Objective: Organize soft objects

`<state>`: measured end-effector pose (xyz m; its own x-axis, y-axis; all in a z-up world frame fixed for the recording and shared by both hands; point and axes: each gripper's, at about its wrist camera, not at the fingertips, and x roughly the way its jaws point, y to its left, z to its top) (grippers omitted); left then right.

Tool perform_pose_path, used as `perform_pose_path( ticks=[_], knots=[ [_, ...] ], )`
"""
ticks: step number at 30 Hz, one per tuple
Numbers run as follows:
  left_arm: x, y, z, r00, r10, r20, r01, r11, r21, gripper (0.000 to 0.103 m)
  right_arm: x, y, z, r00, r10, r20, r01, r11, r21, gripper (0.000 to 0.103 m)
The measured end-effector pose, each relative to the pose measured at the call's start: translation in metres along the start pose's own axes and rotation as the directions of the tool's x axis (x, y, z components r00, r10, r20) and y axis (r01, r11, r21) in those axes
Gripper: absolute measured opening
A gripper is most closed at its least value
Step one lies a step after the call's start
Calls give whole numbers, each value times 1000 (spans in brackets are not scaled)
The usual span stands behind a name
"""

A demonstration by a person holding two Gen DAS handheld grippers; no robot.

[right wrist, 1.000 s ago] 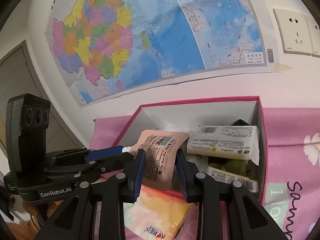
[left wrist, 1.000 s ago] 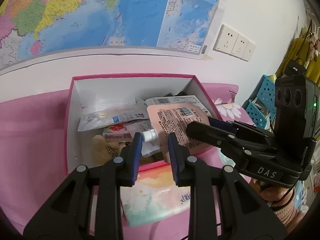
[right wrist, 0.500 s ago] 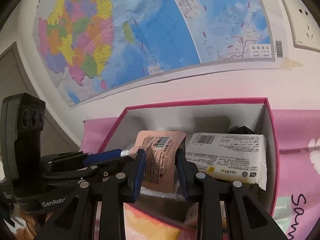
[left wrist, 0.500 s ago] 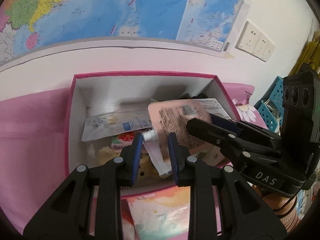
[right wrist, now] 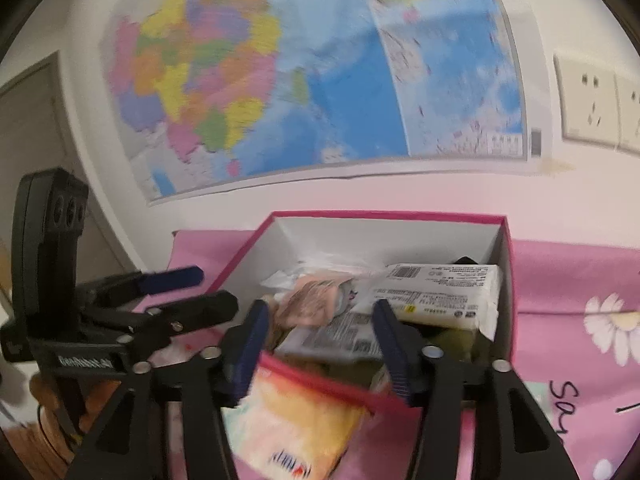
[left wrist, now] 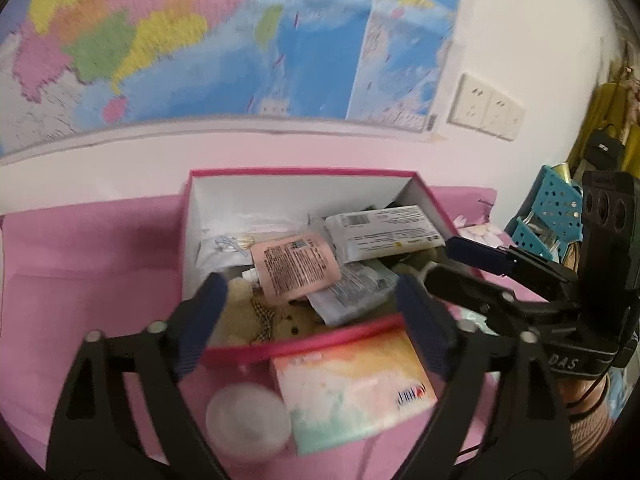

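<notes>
1. Pink pouch (left wrist: 295,271): released since half a second before; we found it lying atop the packets inside the pink box (left wrist: 296,172).
2. Left gripper (left wrist: 316,320), right gripper (right wrist: 320,344): both spread wide, empty.
3. Tissue pack (left wrist: 352,388): near side, outside; we judged it next.

Big colour map (left wrist: 224,40) on white wall behind, w/ inset panel at its right side; blurred in both views. Pair of white wall sockets (left wrist: 486,106) just right of map's lower corner. Pink cloth (left wrist: 88,248) covers the surface, daisy print (right wrist: 612,328) and dark handwriting on it. Blue perforated basket (left wrist: 554,210) at far right, yellow stuff above it. Grey door (right wrist: 28,128) left of map in right wrist view.
</notes>
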<state>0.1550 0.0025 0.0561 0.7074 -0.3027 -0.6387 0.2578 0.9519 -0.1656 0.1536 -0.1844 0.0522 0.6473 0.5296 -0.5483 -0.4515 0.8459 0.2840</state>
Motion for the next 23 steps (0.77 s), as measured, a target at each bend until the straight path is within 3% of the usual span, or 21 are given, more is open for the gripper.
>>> perform_pose_path(
  ticks=[1,4,9,17,23],
  knots=[
    [-9,-1,-5,1000,1,21,-1,1000,6,100,-7,5,-5,1000,-10,15,10,1000,-20,71],
    [-31,-6,-20,997,16,74,-17,1000,19,102,-25,18,-19,998,-41,49,44,997,-63,84],
    [-43,-12,-46,993,97,73,-99,995,32,102,-35,32,-44,993,-105,48,108,991,-73,98],
    [-47,-8,-83,988,151,18,-151,988,-23,102,-39,43,-75,992,-127,21,128,990,-59,101],
    [-50,-15,-99,984,178,27,-179,984,2,102,-42,50,-84,992,-129,13,129,990,-64,101]
  ],
)
